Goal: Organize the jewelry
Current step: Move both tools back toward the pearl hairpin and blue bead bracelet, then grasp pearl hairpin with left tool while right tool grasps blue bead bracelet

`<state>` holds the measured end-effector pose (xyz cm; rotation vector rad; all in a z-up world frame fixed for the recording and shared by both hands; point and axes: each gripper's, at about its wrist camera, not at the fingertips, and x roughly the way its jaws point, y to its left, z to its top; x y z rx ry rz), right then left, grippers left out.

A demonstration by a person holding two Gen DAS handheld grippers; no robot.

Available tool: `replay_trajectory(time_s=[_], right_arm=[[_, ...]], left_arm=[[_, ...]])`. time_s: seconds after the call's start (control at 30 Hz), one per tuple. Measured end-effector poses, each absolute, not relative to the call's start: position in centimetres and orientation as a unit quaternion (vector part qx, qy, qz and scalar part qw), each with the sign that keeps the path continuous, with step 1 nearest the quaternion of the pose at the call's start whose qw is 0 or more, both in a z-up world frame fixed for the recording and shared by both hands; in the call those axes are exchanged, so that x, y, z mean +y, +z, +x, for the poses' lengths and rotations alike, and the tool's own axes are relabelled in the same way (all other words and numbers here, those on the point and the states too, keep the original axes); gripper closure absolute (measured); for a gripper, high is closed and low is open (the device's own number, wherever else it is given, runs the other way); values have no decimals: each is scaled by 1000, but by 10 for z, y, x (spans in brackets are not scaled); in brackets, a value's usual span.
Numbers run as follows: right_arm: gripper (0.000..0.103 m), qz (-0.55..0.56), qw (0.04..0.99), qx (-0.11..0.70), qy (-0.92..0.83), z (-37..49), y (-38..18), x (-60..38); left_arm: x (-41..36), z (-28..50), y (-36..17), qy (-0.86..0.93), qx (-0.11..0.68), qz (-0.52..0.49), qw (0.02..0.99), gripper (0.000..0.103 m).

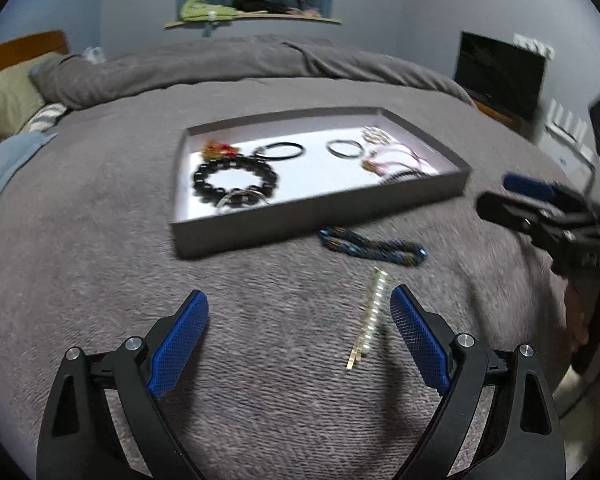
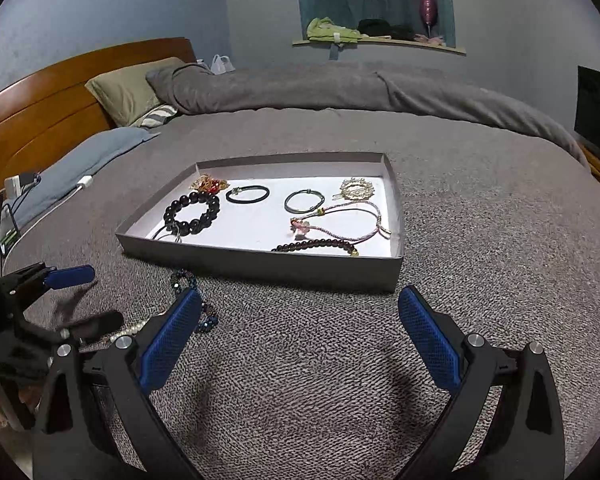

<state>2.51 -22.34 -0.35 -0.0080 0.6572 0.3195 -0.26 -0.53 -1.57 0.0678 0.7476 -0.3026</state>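
Observation:
A shallow grey tray (image 1: 320, 210) (image 2: 260, 258) lies on the grey bedspread and holds several bracelets, among them a black bead bracelet (image 1: 236, 178) (image 2: 192, 212). In front of the tray lie a blue beaded bracelet (image 1: 374, 248) (image 2: 202, 312) and a pearl hair clip (image 1: 370, 316) (image 2: 130, 332). My left gripper (image 1: 300, 336) is open and empty; the clip lies just inside its right finger. My right gripper (image 2: 300, 340) is open and empty above the bedspread, the blue bracelet partly hidden behind its left finger. Each gripper shows in the other's view (image 1: 540, 208) (image 2: 72, 300).
The bed's wooden headboard (image 2: 40, 112), pillows (image 2: 128, 92) and a rolled grey duvet (image 2: 320, 88) lie behind the tray. A charger and cables (image 2: 24, 188) sit at the left edge. A dark screen (image 1: 500, 76) stands at the right.

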Motion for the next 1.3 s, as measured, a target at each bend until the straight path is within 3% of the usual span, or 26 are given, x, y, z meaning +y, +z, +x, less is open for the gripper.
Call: replay_trajectory(time_s=[0.27, 0.6, 0.77, 0.9, 1.23, 1.3], right_arm=[[6, -7, 932, 324, 163, 27, -5, -220], [7, -30, 922, 333, 195, 29, -14, -200], [24, -48, 916, 338, 208, 28, -20, -190], [36, -57, 912, 342, 219, 28, -23, -182], [66, -42, 904, 360, 229, 36, -30, -172], [68, -34, 902, 363, 232, 39, -30, -171]], left_arm=[[-15, 0, -25, -167, 371, 51, 912, 17], [-25, -3, -27, -209, 375, 67, 901, 65], [-30, -5, -28, -220, 376, 75, 897, 77], [-28, -4, -27, -218, 379, 73, 897, 94], [-11, 2, -20, -181, 372, 52, 909, 94], [-6, 6, -21, -173, 373, 46, 910, 94]])
